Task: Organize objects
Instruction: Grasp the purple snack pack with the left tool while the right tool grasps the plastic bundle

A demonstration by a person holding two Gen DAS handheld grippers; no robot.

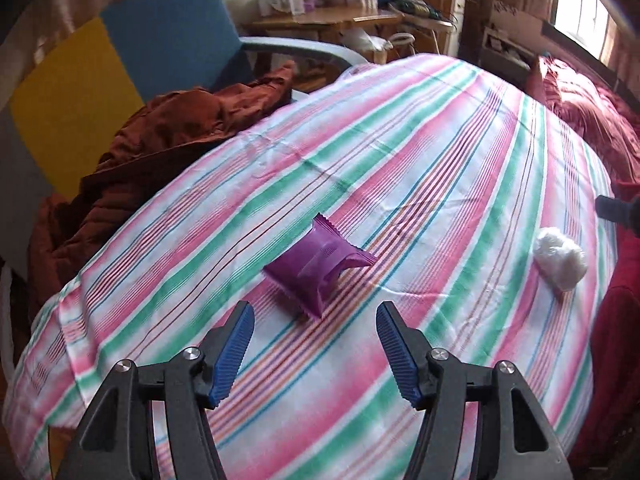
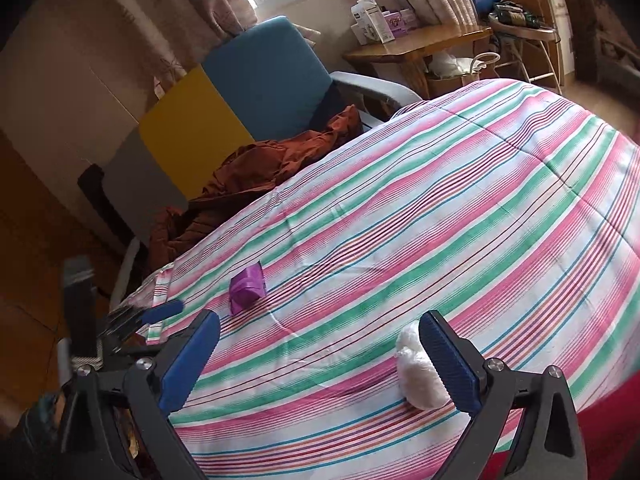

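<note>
Left tool [image 1: 315, 322]: jaws apart, empty, poised above the bed and aimed at the purple packet [image 1: 316, 266], which lies just ahead of the tips on the striped bedsheet [image 1: 400, 168].

Right tool [image 2: 320, 334]: jaws apart, empty; the white wad [image 2: 418, 372] lies beside the inner face of its right finger, contact uncertain.

Purple packet: puffed, glossy film with crimped ends, resting at an angle to the left tool's jaws. Risk: a close across a corner would likely squirt it sideways, or crush its contents.

White wad: soft and light-looking, near the red blanket [image 1: 616, 320] at the sheet's edge. Risk: a brush from the right finger could roll it off toward the blanket.

Striped bedsheet: loose over soft bedding. Risk: a low descent may pinch cloth along with the item and drag both objects.
</note>
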